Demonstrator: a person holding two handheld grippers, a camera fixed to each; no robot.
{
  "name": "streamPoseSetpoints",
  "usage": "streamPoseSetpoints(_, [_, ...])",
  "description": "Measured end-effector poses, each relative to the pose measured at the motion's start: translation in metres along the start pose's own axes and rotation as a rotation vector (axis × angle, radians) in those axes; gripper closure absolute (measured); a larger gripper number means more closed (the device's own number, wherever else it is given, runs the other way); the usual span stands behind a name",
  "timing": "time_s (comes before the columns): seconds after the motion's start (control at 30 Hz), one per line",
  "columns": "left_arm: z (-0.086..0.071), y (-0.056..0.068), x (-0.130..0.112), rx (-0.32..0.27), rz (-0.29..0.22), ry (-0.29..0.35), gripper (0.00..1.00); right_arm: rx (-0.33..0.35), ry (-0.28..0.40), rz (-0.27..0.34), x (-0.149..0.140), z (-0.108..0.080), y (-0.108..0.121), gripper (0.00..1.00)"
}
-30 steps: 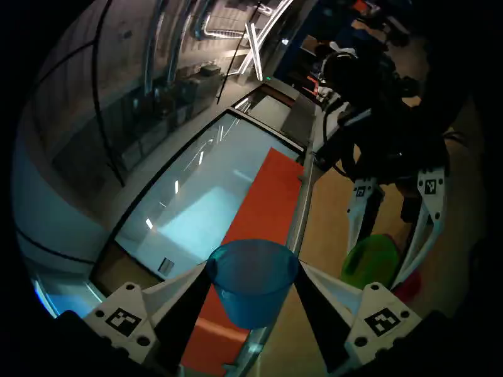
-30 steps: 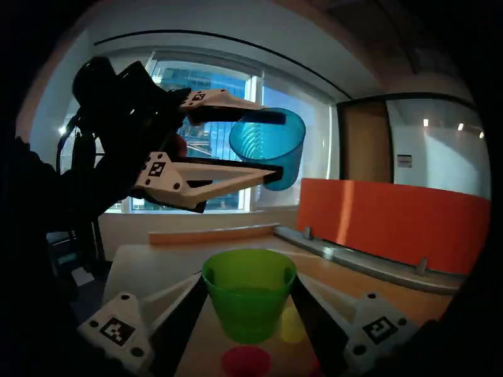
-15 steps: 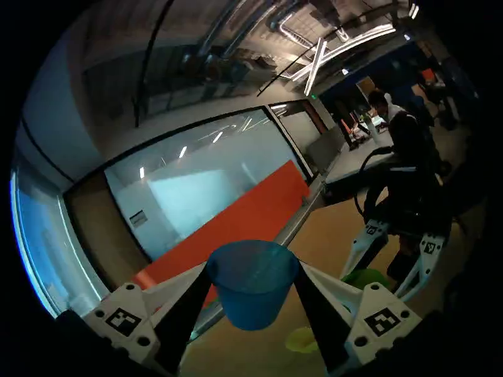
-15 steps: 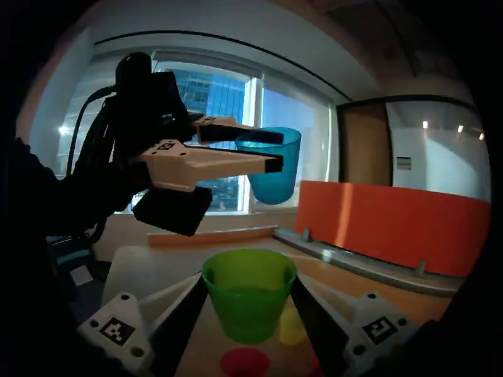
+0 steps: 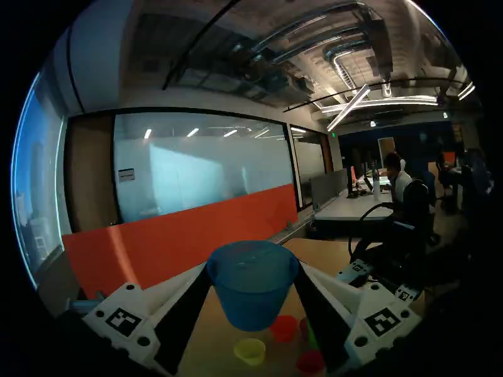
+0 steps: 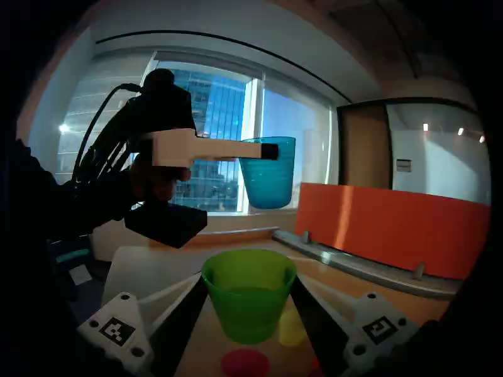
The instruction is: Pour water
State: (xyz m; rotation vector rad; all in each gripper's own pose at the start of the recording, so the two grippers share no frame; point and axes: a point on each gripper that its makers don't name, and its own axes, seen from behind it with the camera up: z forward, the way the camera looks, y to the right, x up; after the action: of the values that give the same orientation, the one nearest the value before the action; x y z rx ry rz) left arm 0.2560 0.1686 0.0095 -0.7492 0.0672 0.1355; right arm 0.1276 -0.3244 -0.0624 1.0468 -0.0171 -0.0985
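Pinches blue cup [image 5: 252, 298] upright between both left gripper [image 5: 253, 271] fingers, well above the table [image 6: 358, 284]. Clamps green cup [image 6: 248, 305] in right gripper [image 6: 249, 281] below, open air between the rims.

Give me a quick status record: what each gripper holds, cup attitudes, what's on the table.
left gripper: shut on blue cup
blue cup: upright, held higher than green cup
right gripper: shut on green cup
green cup: upright, above the table
table: small yellow cup, red cup
pouring: no stream visible
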Motion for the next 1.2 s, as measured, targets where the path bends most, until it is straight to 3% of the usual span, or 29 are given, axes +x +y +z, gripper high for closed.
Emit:
streamPoseSetpoints(0.17, [-0.003, -0.010, -0.009, 0.020, -0.012, -0.005, 0.12, -0.003, -0.004, -0.003, 0.001, -0.002, 0.001, 0.11])
streamPoseSetpoints(0.43, [-0.009, -0.014, -0.025, 0.033, -0.020, -0.015, 0.13, -0.037, -0.009, -0.004, 0.002, -0.013, 0.013, 0.11])
streamPoseSetpoints(0.97, [-0.028, -0.021, -0.069, 0.060, -0.048, -0.055, 0.12, -0.161, -0.052, 0.002, -0.008, -0.068, 0.056, 0.11])
streamPoseSetpoints(1.2, [-0.031, -0.018, -0.091, 0.055, -0.024, -0.090, 0.12, -0.191, -0.062, 0.009, -0.009, -0.086, 0.066, 0.10])
